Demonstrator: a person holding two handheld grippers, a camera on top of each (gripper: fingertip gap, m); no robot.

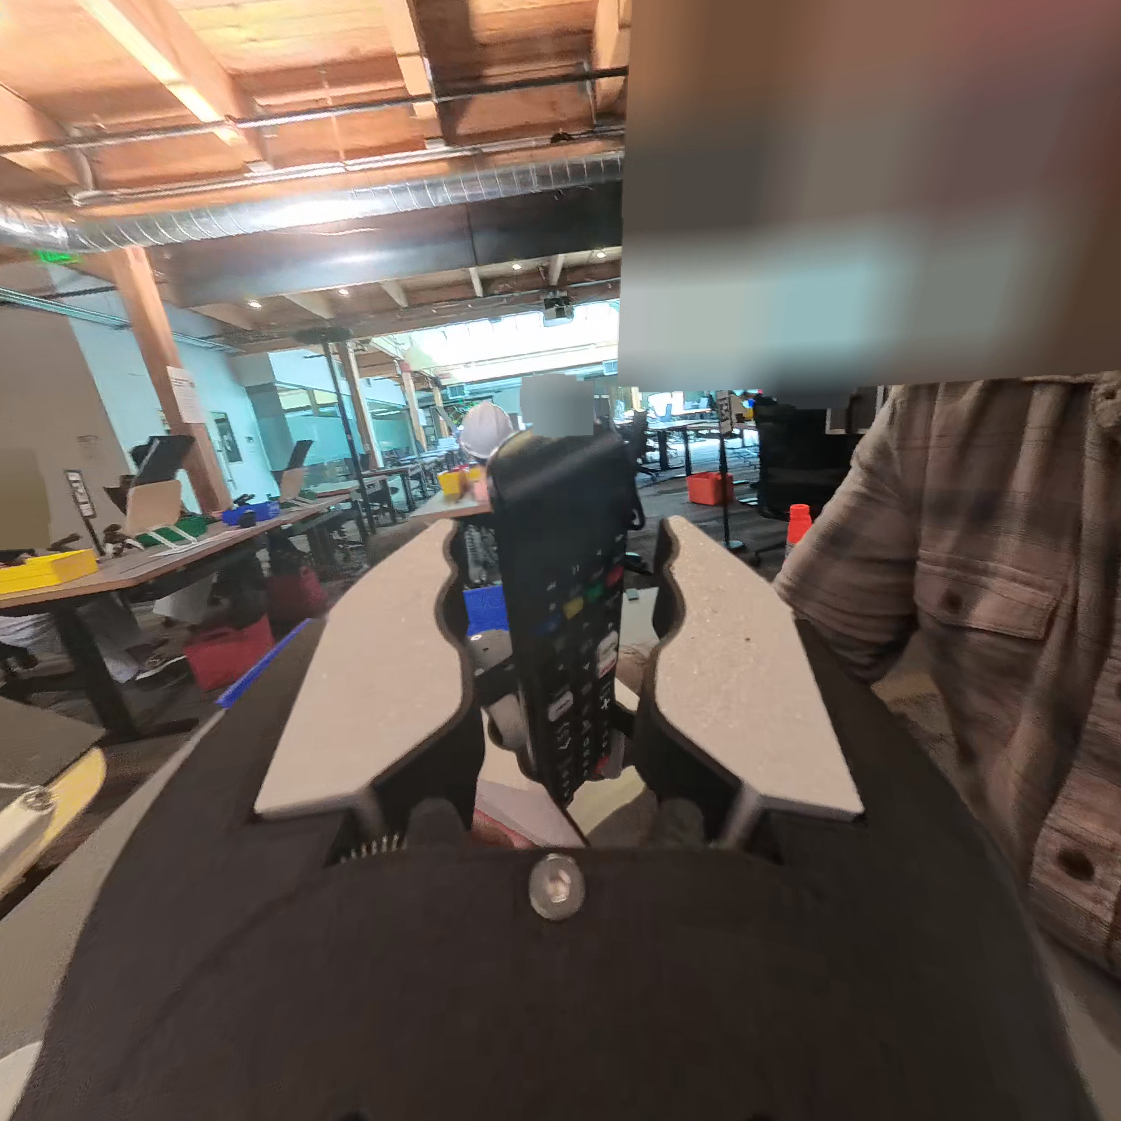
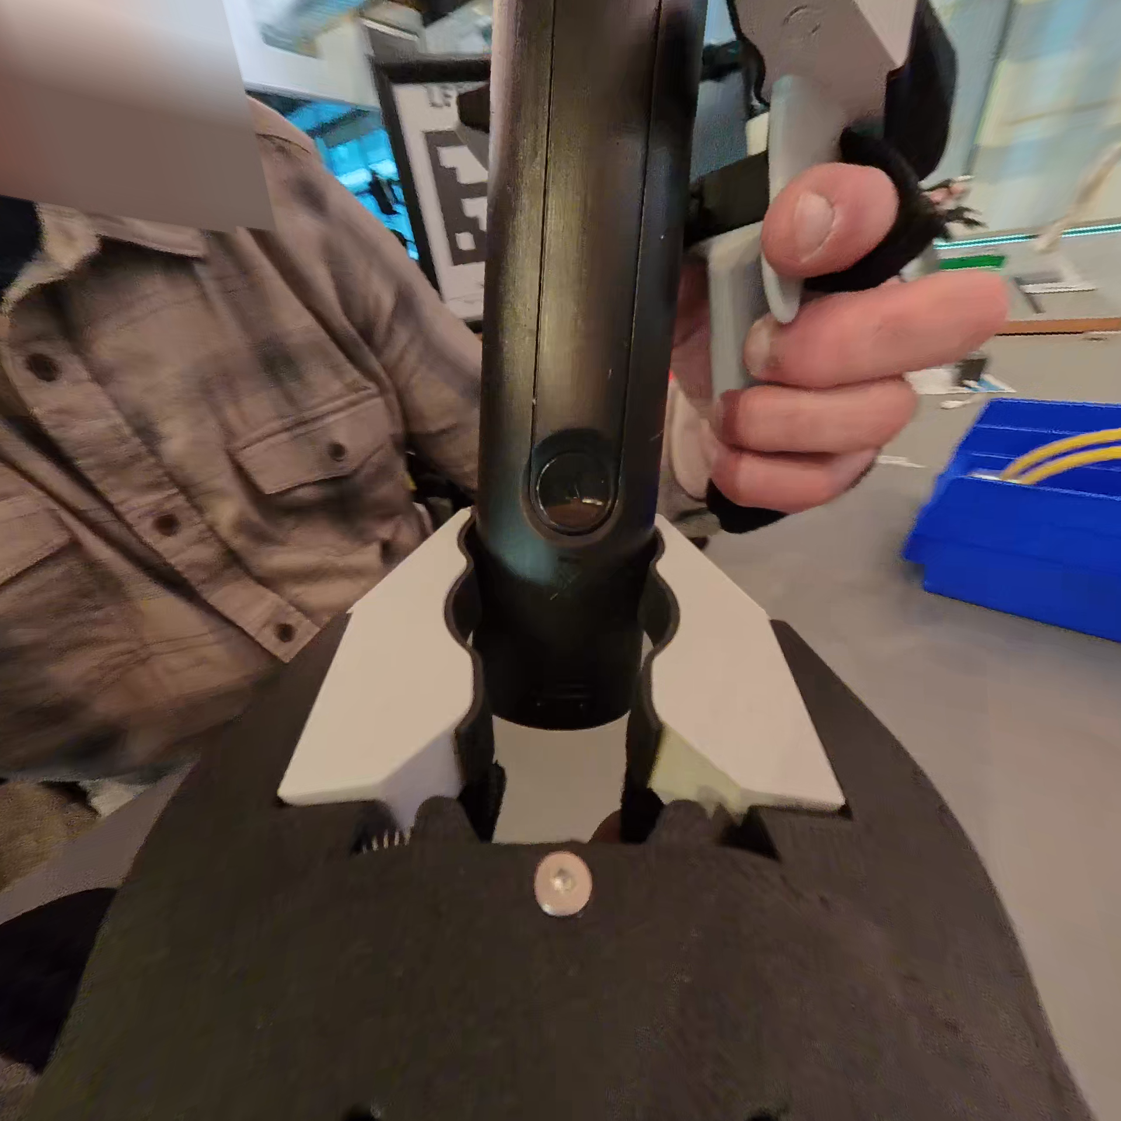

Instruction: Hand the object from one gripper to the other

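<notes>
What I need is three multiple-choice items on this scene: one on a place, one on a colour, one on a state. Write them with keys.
1. Where is the remote?
A. Within the left gripper
B. Flat on a table
C. Inside a bin

2. What colour is the bin in the right wrist view?
A. White
B. Pink
C. Blue

3. What is the right gripper doing?
A. Gaping, holding nothing
B. Clamping the remote's end
C. Resting on the floor

Key: 1 A, it stands between the open fingers, with gaps either side. 2 C, its walls are blue. 3 B, both fingers press the remote's end.
</notes>
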